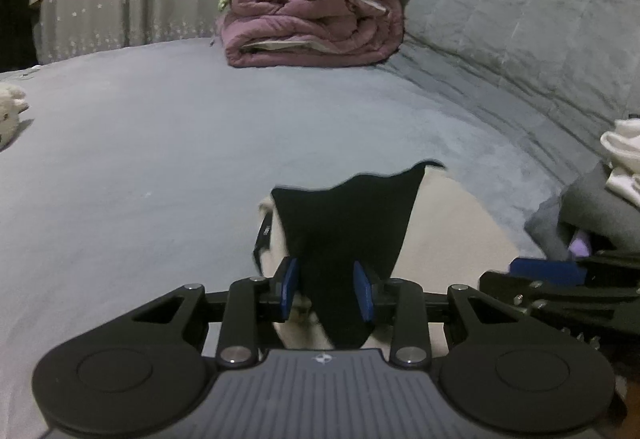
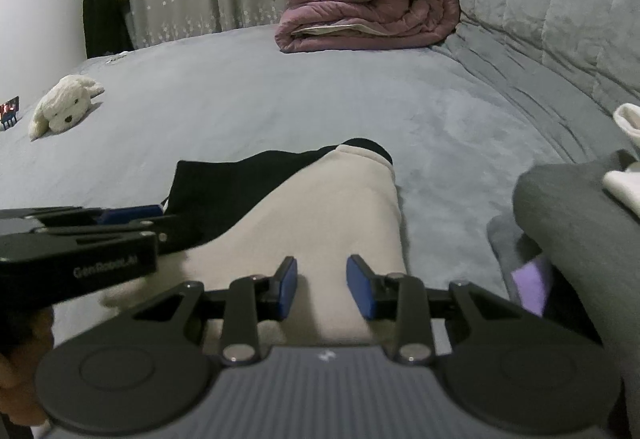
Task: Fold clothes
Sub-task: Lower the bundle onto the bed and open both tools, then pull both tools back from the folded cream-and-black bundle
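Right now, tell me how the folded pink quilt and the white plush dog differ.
The pink quilt is large and stacked with other bedding on top; the plush dog is small with nothing on it. The quilt sits at the far end of the grey bed against the headboard; the dog lies near the left edge. The quilt is folded in layers; the dog lies sprawled. Both rest on the bed, away from the grippers.

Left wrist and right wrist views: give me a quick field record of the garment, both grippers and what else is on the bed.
garment: cream and black garment, lying on the bed
left gripper: left gripper, pads on a bunched black fold
right gripper: right gripper, jaws astride the cream part, grip unclear
surface: grey bed cover
right side: grey clothes pile
far end: folded mauve quilt
far left: white plush dog
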